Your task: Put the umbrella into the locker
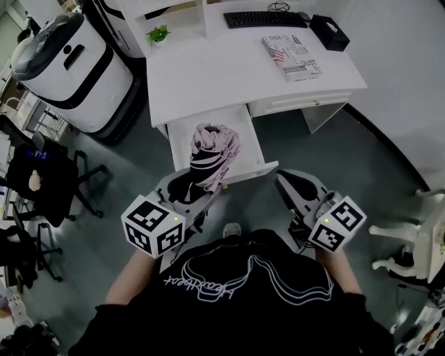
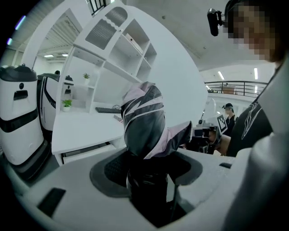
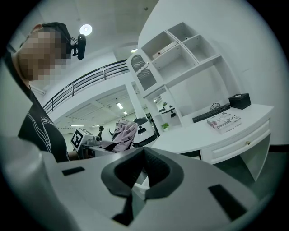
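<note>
A folded pink-and-black umbrella (image 1: 212, 156) is held by its black handle end in my left gripper (image 1: 198, 184), whose jaws are shut on it. It hangs over the front of the open white drawer (image 1: 252, 135) of the desk (image 1: 222, 76). In the left gripper view the umbrella (image 2: 144, 122) stands up from between the pads of the left gripper (image 2: 151, 180). My right gripper (image 1: 288, 182) is just right of the drawer's front corner, shut and holding nothing. In the right gripper view the pads of the right gripper (image 3: 143, 158) meet, and the umbrella (image 3: 122, 135) shows to the left.
On the desk lie a keyboard (image 1: 264, 19), a black box (image 1: 329, 32), a book (image 1: 292, 57) and a small plant (image 1: 158, 33). A white machine (image 1: 69, 69) and a black chair (image 1: 42, 181) stand at the left. A white chair base (image 1: 414, 240) is at the right.
</note>
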{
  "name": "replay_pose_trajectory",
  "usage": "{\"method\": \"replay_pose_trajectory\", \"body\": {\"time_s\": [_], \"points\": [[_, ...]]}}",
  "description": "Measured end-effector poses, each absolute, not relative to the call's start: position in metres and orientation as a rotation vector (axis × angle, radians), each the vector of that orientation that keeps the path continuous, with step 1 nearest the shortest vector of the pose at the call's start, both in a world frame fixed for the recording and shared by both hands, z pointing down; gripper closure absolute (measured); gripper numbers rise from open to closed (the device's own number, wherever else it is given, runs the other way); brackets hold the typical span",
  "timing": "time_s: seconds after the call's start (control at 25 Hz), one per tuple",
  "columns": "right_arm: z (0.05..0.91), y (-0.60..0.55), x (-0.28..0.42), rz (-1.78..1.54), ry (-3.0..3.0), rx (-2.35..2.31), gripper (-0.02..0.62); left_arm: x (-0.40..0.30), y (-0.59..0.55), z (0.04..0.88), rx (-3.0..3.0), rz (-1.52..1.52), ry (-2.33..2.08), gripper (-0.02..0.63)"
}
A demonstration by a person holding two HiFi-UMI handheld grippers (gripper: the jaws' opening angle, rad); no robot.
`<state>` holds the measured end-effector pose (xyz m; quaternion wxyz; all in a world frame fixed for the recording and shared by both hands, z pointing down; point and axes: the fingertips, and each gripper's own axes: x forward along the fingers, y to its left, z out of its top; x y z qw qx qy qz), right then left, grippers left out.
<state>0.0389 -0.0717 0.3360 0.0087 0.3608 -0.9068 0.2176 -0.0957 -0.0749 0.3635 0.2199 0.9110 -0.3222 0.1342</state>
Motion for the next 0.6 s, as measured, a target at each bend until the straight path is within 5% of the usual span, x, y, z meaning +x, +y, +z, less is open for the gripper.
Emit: {"method": "replay_pose_trajectory", "body": {"time_s": [0.6], "points": [[0.355,-0.132,0.069,0.761,-2.829,1.100,0.592,-0.076,-0.159,0.414,2.593,0.830,-0.944,0.376]]}}
